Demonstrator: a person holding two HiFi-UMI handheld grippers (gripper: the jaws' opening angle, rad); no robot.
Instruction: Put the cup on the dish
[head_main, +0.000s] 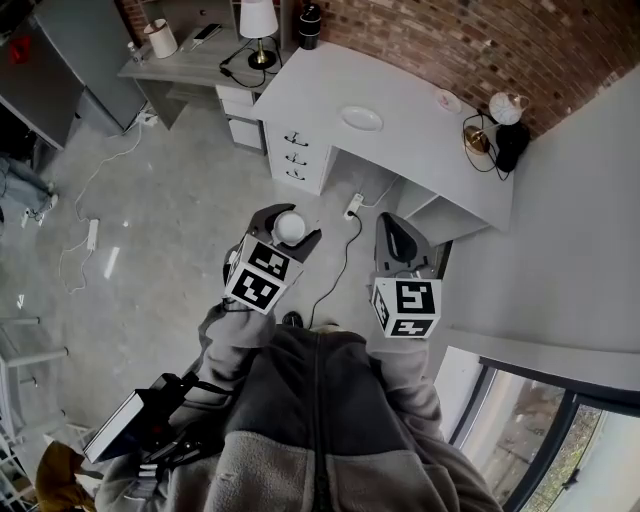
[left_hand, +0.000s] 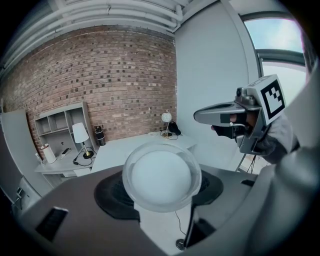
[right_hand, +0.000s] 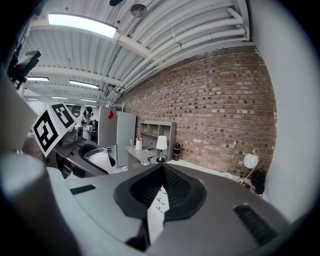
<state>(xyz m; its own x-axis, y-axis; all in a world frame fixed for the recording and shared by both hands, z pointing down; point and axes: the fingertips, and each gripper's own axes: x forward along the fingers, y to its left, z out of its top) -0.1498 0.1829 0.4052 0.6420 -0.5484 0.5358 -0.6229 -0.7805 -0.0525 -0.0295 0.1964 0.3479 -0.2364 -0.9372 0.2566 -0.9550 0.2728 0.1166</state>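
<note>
- Desk (head_main: 420, 130) at 1 o'clock carries dish (head_main: 361, 118), well apart.
- Left gripper (head_main: 289, 232) clamps cup (left_hand: 161, 176); right gripper (head_main: 392, 228) closed, empty.
- Risk, I judge: round cup slips in carry if I jolt.

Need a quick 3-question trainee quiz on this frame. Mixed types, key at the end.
1. True or false: the cup already sits on the dish.
2. Fill in: the right gripper is empty, its jaws ___.
3. What holds the cup? A) left gripper B) right gripper C) nothing, it stands on the floor.
Key: 1 false; 2 shut; 3 A.
</note>
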